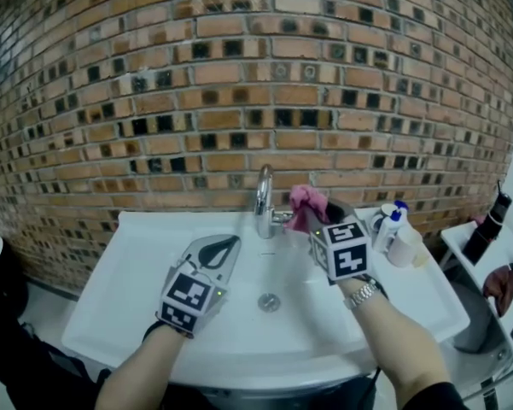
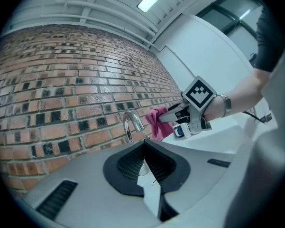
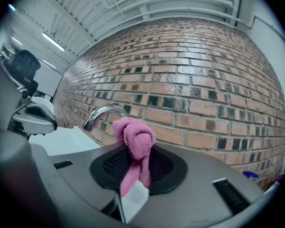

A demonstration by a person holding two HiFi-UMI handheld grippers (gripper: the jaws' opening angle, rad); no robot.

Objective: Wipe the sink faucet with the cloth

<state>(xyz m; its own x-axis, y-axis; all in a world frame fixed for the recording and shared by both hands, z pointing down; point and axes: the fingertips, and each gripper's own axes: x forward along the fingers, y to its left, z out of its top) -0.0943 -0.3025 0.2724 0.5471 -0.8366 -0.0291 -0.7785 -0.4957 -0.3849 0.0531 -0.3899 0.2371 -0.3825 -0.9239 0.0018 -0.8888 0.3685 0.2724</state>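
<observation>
Pink cloth point(image 3: 133, 136): you are pinching it in your right tool point(image 1: 314, 214). Its bunched top is sticking up past the tips, just to the right of the faucet point(image 1: 263, 200) in the head view.
Chrome faucet: it is standing upright at the back of the sink point(image 1: 145, 314), with its spout arching toward you. Whether the cloth is touching it, you cannot tell from these views.
Right tool: its jaws are sitting narrow and pressing on the cloth, and you are pointing it at the brick wall point(image 1: 239, 75).
Left tool point(image 1: 224, 248): you are holding it fully closed with nothing between the jaws. It is hanging over the basin, left of the faucet and apart from it.
White sink: its basin is lying under both tools, with the drain point(image 1: 269, 301) showing between your wrists.
Bottles point(image 1: 391, 225): they are standing on the sink's right rear corner, just beside your right tool.
</observation>
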